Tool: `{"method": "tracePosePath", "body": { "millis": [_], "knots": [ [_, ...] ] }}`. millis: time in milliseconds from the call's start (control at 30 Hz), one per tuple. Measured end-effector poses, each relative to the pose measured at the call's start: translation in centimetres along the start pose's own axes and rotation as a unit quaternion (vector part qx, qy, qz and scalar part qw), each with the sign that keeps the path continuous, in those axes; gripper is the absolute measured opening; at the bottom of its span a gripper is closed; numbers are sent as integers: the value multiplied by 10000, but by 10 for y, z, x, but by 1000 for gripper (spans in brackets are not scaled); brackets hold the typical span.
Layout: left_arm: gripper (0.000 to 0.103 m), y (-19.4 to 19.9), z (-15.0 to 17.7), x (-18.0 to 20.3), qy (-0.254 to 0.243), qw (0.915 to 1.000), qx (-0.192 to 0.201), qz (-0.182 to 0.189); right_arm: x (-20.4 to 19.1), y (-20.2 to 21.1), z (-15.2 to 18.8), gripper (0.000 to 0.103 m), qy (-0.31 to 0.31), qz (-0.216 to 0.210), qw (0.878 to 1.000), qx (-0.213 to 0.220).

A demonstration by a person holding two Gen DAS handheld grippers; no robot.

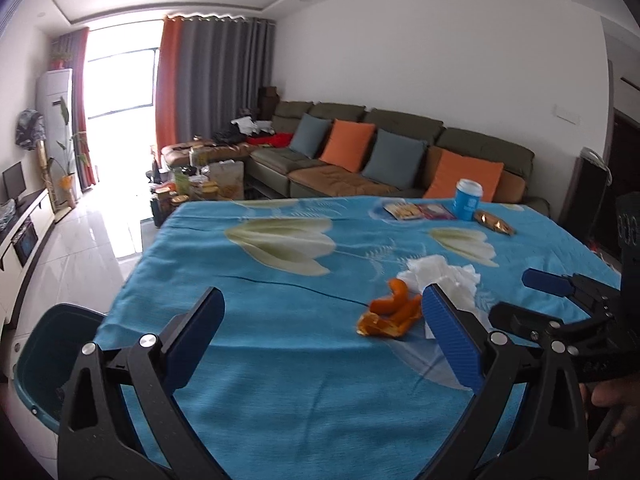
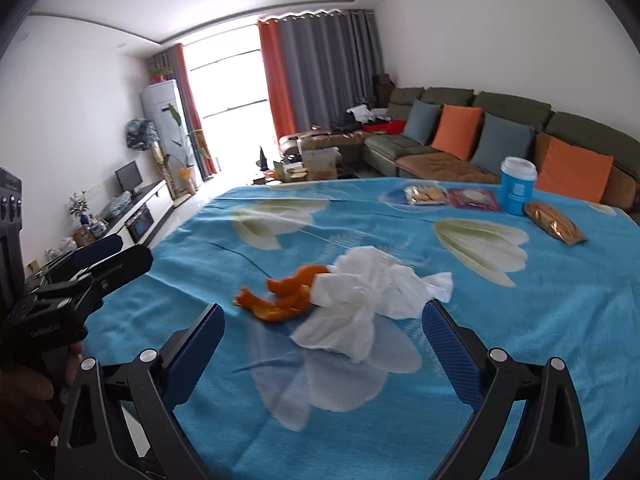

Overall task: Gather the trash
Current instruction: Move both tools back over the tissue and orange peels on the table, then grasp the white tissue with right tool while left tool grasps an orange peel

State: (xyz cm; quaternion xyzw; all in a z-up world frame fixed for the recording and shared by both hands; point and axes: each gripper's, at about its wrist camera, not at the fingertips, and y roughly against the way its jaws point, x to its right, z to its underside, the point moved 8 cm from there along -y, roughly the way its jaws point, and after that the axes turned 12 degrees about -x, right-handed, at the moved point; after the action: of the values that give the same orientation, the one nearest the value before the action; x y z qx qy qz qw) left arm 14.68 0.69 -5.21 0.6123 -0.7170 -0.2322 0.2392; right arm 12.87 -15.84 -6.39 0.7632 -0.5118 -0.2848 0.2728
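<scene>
Orange peel [image 1: 390, 310] [image 2: 282, 294] lies on the blue flowered tablecloth [image 1: 280, 380] [image 2: 520, 320], touching a crumpled white tissue [image 1: 444, 276] [image 2: 360, 304]. My left gripper [image 1: 320, 320] hovers open over the cloth, its right finger just in front of the tissue and next to the peel. My right gripper [image 2: 324, 332] is open too, with the tissue lying just ahead between its fingers. Each gripper shows at the side of the other's view, the right gripper [image 1: 532, 300] and the left gripper [image 2: 108, 254]. Nothing is held.
A teal bin [image 1: 44, 364] stands by the table's left edge. At the far right of the table are a blue cup [image 2: 517, 186], a gold snack packet [image 2: 554, 224] and flat wrappers [image 2: 452, 197]. A sofa with cushions [image 1: 400, 152] lies beyond.
</scene>
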Motion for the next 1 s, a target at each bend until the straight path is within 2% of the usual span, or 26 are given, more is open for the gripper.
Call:
{"method": "tracePosePath", "body": {
  "millis": [233,400,533,600,633,667,767,933,1000],
  "knots": [
    [97,-30,9,8,-78,9993,-329,173,12,-23,0,83,-200,47,9993,-315],
    [97,-56,11,16,-158,9975,-605,319,15,-40,2,68,-248,70,9981,-563],
    [97,-71,13,21,-109,9948,-894,478,16,-51,6,62,-241,102,9969,-747],
    [93,-82,13,24,-122,9931,-1036,530,17,-55,8,55,-240,117,9962,-831],
    [89,-88,14,25,-133,9917,-1158,545,18,-56,10,54,-243,119,9959,-868],
    [81,-93,16,28,-134,9898,-1290,589,18,-59,11,51,-243,110,9954,-920],
    [72,-108,20,30,-82,9841,-1648,664,18,-62,14,43,-234,87,9948,-986],
    [63,-118,26,44,-364,9793,-1837,764,14,-65,13,31,-166,48,9946,-1020],
    [59,-119,25,46,-393,9794,-1827,769,12,-66,14,19,-155,-15,9945,-1035]
  ]
}}
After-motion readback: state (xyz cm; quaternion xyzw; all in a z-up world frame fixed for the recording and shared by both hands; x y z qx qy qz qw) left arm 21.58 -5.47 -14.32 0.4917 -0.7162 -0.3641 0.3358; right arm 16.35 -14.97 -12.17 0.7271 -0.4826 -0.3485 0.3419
